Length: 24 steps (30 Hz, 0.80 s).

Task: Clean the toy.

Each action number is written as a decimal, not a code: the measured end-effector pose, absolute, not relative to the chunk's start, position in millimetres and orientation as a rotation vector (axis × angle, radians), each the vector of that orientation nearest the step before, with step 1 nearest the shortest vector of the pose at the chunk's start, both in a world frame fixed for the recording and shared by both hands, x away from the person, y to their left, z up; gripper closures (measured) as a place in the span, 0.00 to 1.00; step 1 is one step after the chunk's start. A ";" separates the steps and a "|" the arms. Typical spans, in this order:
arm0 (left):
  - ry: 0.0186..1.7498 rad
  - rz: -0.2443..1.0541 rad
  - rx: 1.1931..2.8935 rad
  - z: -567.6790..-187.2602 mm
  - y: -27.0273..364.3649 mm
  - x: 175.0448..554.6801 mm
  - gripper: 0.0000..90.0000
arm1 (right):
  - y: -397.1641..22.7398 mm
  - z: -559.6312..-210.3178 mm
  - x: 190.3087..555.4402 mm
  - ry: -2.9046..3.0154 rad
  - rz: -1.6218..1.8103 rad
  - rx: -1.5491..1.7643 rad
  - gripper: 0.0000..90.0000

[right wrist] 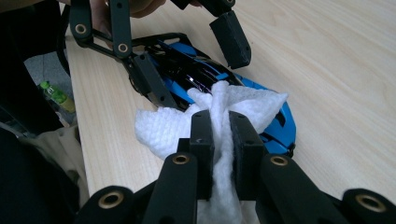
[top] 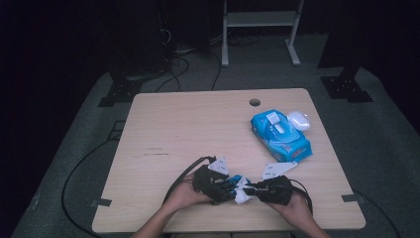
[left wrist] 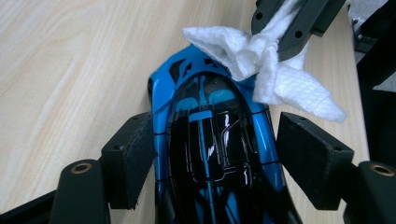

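A blue and black toy car lies near the table's front edge, and my left gripper is shut on its sides. Its two pads flank the glossy black roof. My right gripper is shut on a crumpled white wipe that rests against the car's blue end. In the high view both grippers meet nose to nose, the left gripper and the right gripper, with the car and the wipe between them. A person's hands hold both tools.
A blue wet-wipes packet lies at the table's right side, with a white rounded object behind it. A cable hole sits near the far edge. A green bottle stands on the floor beyond the table's front edge.
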<state>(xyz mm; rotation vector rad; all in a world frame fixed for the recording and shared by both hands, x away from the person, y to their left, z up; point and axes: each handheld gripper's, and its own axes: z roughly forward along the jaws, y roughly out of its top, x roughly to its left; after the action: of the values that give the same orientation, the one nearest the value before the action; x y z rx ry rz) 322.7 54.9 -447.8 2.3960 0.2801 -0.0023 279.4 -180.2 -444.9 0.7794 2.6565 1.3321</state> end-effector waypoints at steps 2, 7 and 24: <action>0.281 0.001 2.392 -447.7 54.1 321.6 0.29 | -180.3 -448.4 278.9 2.664 1.311 0.781 0.89; 0.305 0.038 2.394 -447.5 55.9 320.1 0.23 | -182.1 -456.7 278.7 2.671 1.288 0.801 0.89; 0.343 0.046 2.402 -454.7 49.4 309.5 0.16 | -225.1 -447.5 289.6 2.490 1.417 0.967 0.89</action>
<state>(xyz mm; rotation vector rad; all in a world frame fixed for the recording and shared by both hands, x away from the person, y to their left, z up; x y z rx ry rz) 309.5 49.4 -454.7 2.4024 0.3431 0.0463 289.6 -225.1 -447.5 0.9666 2.4902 1.4170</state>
